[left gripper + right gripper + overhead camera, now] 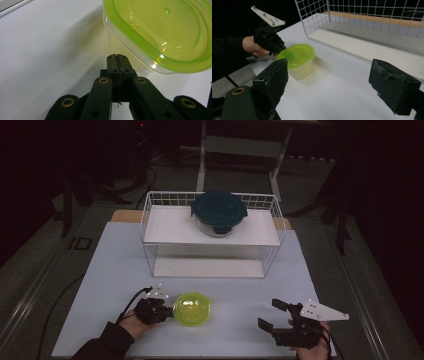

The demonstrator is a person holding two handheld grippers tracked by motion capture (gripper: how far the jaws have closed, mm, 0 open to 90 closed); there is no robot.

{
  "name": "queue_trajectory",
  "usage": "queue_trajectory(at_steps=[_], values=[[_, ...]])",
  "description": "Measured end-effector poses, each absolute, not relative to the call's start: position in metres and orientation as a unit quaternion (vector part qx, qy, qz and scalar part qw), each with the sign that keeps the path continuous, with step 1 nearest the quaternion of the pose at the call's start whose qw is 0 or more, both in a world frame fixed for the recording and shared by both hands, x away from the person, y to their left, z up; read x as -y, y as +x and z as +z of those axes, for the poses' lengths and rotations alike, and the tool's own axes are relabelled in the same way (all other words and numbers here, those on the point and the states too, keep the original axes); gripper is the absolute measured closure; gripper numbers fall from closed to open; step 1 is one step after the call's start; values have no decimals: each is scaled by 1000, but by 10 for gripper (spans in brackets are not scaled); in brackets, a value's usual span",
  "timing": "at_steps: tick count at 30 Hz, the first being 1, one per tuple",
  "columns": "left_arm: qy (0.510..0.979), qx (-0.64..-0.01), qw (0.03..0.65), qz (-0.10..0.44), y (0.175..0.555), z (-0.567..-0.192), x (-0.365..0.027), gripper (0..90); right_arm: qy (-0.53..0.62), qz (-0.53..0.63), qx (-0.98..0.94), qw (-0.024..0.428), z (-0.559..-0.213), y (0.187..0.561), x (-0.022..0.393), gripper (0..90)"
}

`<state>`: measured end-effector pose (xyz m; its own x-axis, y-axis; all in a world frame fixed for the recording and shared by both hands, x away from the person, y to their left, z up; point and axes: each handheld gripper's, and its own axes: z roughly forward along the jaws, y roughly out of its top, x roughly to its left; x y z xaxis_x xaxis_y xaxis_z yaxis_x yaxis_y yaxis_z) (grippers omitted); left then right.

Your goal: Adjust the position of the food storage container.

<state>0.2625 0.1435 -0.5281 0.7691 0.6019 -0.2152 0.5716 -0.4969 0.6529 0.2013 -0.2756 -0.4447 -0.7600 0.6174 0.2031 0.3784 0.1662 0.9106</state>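
Note:
A clear tub with a lime-green lid (191, 308) (160, 32) (297, 58) stands on the white table near its front edge, left of centre. My left gripper (169, 312) (117, 56) is shut with nothing between its jaws; its tips sit right at the tub's left side, just below the lid's rim, and I cannot tell whether they touch. In the right gripper view the left gripper (280, 50) shows behind the tub, held by a hand. My right gripper (270, 314) (329, 82) stands wide open to the tub's right, well apart from it.
A white wire rack (150, 202) (317, 17) with two shelves stands at the back of the table. A round glass container with a dark teal lid (219, 210) rests on its upper shelf. Bare tabletop (240, 290) lies between the rack and the grippers.

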Motion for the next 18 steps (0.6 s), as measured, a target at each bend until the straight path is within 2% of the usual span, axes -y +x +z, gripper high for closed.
queue_trajectory(at_steps=[18], values=[[873, -311, 375, -2, 267, -531, -102, 890, 330, 556, -755, 107, -445, 202, 277, 156]])
